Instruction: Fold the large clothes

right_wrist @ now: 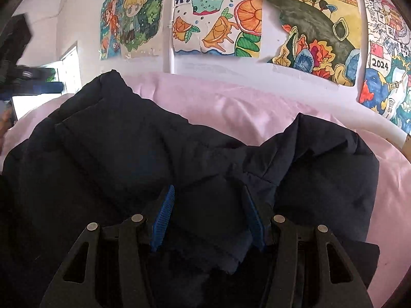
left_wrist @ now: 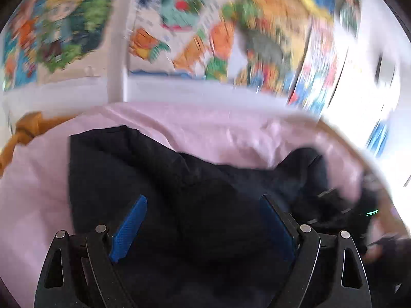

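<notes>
Nearest to me, the left gripper [left_wrist: 203,220] stands wide apart, blue ribbed pads [left_wrist: 128,231] clear of the cloth, nothing pinched. Under it lies the dark navy jacket [left_wrist: 154,179], puffy and quilted, spread across the pink bedsheet [left_wrist: 205,125].

Over on the right wrist view, the right gripper [right_wrist: 209,218] is partly parted with a fold of the jacket [right_wrist: 115,148] lying between the pads [right_wrist: 163,218]. I read them as not pressing on it, released, though the dark cloth on dark fingers makes that hard to be sure of.

My judgement: a fold has been laid and both tongs have let go. To do this step well I'd lift clear straight off the padding so no fabric drags back with the ribbing, then pick the next edge low, at a seam, where this springy filling gives the pads something firm. Puffer stuffing rebounds, so I'd press the fold flat before going on.

The jacket's shell looks smooth and matt, with stitched channels and a rumpled ridge mid-body. The sheet is soft, lightly creased. A mustard-coloured knotted fabric [left_wrist: 23,131] sits at the left edge. Farthest off, children's coloured drawings [right_wrist: 215,18] are taped to a white wall [right_wrist: 77,12]; the left view of them is smeared by motion.
</notes>
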The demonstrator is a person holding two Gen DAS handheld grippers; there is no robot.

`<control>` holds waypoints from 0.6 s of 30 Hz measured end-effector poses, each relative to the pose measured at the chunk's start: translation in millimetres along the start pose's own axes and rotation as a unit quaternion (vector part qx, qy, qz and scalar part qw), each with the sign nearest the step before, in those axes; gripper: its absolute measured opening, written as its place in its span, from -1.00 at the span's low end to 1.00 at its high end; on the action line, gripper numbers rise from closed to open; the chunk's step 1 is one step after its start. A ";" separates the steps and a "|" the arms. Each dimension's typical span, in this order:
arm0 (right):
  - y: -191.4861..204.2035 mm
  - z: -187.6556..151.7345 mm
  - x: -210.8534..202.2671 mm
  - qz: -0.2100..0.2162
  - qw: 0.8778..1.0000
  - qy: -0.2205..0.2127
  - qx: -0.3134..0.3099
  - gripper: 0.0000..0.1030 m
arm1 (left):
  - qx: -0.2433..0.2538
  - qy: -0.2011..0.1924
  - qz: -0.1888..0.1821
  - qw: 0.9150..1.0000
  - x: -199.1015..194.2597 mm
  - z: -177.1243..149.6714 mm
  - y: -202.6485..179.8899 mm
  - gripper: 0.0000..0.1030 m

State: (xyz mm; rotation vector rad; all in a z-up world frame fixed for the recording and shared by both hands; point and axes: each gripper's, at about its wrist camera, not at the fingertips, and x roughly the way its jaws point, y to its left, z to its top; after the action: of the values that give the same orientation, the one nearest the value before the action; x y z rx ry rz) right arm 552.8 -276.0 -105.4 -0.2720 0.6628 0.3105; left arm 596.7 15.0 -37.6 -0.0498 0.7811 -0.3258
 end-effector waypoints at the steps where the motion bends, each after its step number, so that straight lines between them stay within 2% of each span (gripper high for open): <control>1: -0.1 -0.5 -1.6 -0.001 1.000 -0.005 0.000 -0.05 | 0.025 0.022 0.015 0.999 17.5 -0.8 -6.3 0.70; 3: -0.2 -2.6 -4.4 -0.004 1.000 -0.015 -0.002 -0.05 | 0.032 0.047 0.028 0.998 43.5 -10.6 -5.3 0.66; 5: -0.1 -3.3 -6.7 -0.004 1.000 -0.024 -0.003 -0.05 | 0.015 0.044 0.022 0.999 52.5 -18.9 2.2 0.67; 10: -0.3 -4.9 5.4 0.001 1.000 -0.026 -0.004 -0.05 | 0.044 0.039 0.044 0.997 71.4 -31.5 -1.6 0.68; 15: 3.8 -9.0 23.4 -0.007 0.999 -0.039 -0.015 -0.05 | 0.041 0.040 0.048 0.997 95.2 -40.2 6.0 0.68; 18: -1.2 -7.4 43.4 0.003 1.000 -0.028 -0.006 -0.04 | 0.031 0.040 0.045 0.998 99.2 -40.3 9.6 0.68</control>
State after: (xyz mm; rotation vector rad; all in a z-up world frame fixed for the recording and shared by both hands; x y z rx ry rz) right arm 581.4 -271.2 -138.6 -0.2713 0.6077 0.3269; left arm 636.9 -3.2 -135.7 0.0577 0.8489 -0.2670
